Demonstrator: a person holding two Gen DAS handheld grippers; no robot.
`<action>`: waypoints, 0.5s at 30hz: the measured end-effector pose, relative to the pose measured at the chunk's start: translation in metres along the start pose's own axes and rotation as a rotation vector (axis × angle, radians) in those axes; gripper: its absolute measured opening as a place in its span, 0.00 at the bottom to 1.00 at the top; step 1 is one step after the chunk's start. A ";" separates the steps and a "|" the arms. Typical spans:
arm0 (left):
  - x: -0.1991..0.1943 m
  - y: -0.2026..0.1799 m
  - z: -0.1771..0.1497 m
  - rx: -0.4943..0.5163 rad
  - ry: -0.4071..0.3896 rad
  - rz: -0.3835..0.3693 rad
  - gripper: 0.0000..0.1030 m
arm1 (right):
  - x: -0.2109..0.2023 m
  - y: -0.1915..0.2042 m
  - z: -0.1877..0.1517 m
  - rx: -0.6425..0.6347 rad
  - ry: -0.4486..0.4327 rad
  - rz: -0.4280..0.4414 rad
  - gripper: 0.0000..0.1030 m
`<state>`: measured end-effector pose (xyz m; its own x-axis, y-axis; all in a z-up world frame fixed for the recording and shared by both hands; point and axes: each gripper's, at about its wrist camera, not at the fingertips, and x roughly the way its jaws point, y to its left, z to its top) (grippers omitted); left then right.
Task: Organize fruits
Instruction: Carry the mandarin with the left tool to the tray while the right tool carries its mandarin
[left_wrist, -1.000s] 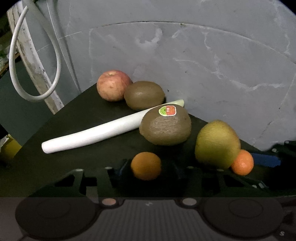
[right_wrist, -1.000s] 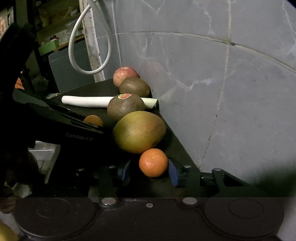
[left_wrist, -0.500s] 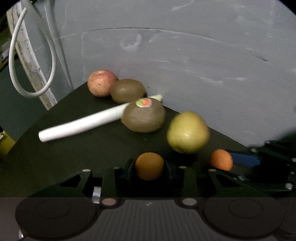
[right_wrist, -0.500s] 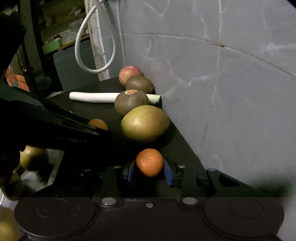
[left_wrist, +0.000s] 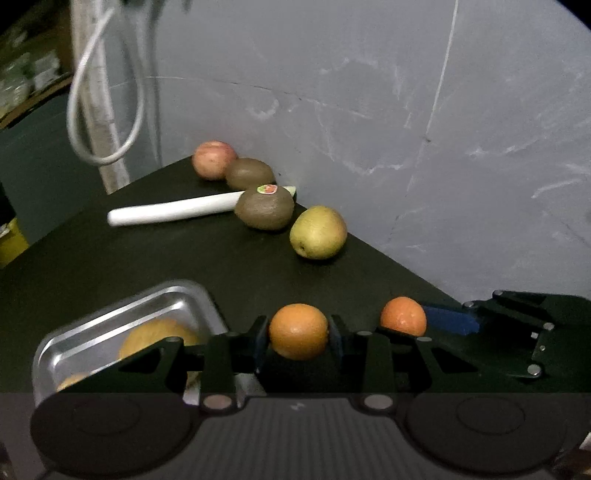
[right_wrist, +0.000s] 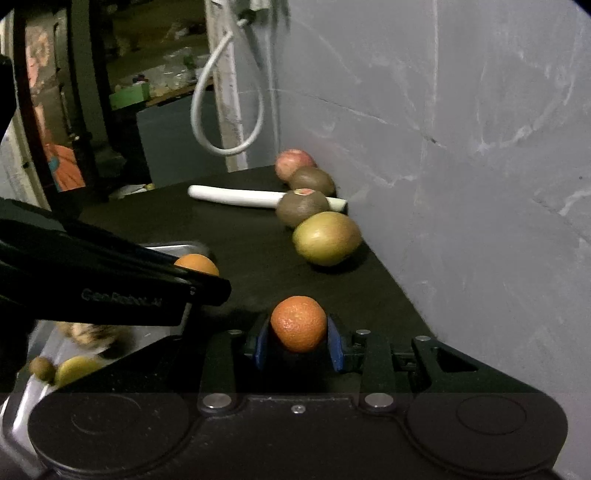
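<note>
Two oranges in play, one per gripper: the left gripper (left_wrist: 298, 332) has its pads pinched onto an orange (left_wrist: 298, 331), and the right gripper (right_wrist: 298, 334) is clamped the same way on a second orange (right_wrist: 298, 323), blue pads hugging both sides. In the left wrist view that second orange (left_wrist: 403, 316) sits just to the right of the left gripper, with the right gripper's blue pad (left_wrist: 448, 320) beside it. Low and to the left of the left gripper there's a metal tray (left_wrist: 74, 343) with yellowish fruit already in it, partly hidden by the gripper's frame. Ahead of both grippers lies open black tabletop (left_wrist: 166, 266), a good clear stretch before the row along the grey wall (left_wrist: 406, 129): a yellow-green pear (left_wrist: 318, 232) nearest, then a kiwi with a sticker (left_wrist: 264, 207), a white stalk (left_wrist: 173, 212) lying behind it, another kiwi (left_wrist: 250, 173) and a reddish apple (left_wrist: 214, 159) at the far corner. The table's right edge runs tight against the wall, so the room is to the left. The right wrist view adds the left gripper's black arm (right_wrist: 110, 284) crossing at left, the tray's rim (right_wrist: 173, 246) behind it, and small fruits, blurred, low at left.
</note>
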<state>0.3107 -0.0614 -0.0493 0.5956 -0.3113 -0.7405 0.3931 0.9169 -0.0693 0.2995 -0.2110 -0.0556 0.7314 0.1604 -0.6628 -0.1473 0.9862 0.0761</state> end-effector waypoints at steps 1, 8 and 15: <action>-0.008 0.001 -0.005 -0.016 -0.007 0.002 0.36 | -0.007 0.005 -0.002 -0.010 -0.005 0.007 0.34; -0.067 0.012 -0.048 -0.129 -0.050 0.048 0.37 | -0.041 0.039 -0.013 -0.066 -0.017 0.058 0.34; -0.118 0.025 -0.094 -0.241 -0.077 0.109 0.37 | -0.069 0.068 -0.027 -0.118 -0.014 0.104 0.34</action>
<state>0.1845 0.0221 -0.0268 0.6801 -0.2169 -0.7003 0.1511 0.9762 -0.1556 0.2212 -0.1566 -0.0250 0.7172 0.2631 -0.6454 -0.2993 0.9525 0.0557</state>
